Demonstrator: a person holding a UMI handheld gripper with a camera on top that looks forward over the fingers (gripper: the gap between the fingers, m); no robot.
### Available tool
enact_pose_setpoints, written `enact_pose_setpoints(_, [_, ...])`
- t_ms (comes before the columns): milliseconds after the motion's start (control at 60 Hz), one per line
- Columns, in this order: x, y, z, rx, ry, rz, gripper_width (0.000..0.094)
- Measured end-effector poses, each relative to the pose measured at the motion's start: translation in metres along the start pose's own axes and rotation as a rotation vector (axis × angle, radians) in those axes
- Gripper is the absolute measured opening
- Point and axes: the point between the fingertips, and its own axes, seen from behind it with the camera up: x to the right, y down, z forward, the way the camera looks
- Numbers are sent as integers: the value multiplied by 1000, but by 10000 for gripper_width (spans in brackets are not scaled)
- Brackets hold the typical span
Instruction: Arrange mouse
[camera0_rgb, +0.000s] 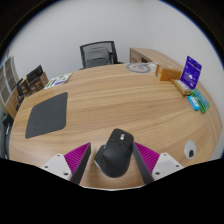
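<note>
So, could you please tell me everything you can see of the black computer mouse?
The black computer mouse is a sculpted, matte plastic-looking shape with a scroll wheel along its top. It sits upright on the light wooden table, between the gripper fingers, whose purple pads flank it closely; whether they press on it cannot be told. A dark mouse mat lies apart from it.

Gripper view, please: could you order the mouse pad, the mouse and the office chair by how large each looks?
1. Mouse pad, the widest dark shape on the table.
2. Mouse and office chair look about alike; the mouse sits between the open gripper's fingers, near the camera, so its size is inflated.
</note>
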Motion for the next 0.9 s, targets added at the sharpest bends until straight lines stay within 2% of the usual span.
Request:
enact_pose_setpoints(283, [-11,-10,19,-9,-18,-40,867])
enact_pose_setpoints(383, [-13,-10,22,-9,-24,-43,836])
enact_pose_setpoints(483, [-9,-11,23,1,-24,-31,715])
enact_pose_setpoints(517, [-6,-11,25,5,-16,-27,654])
enact_pose_setpoints(533, [-3,-11,26,6,-8,-28,574])
enact_pose_setpoints(550, [-2,-12,26,10,-6,-27,536])
enact_pose_setpoints(667, [-3,-13,27,29,-18,-39,475])
enact_pose_setpoints(817, [-1,-16,26,43,-6,-15,295])
enact_pose_setpoints(900, [1,-15,23,37,9,-15,279])
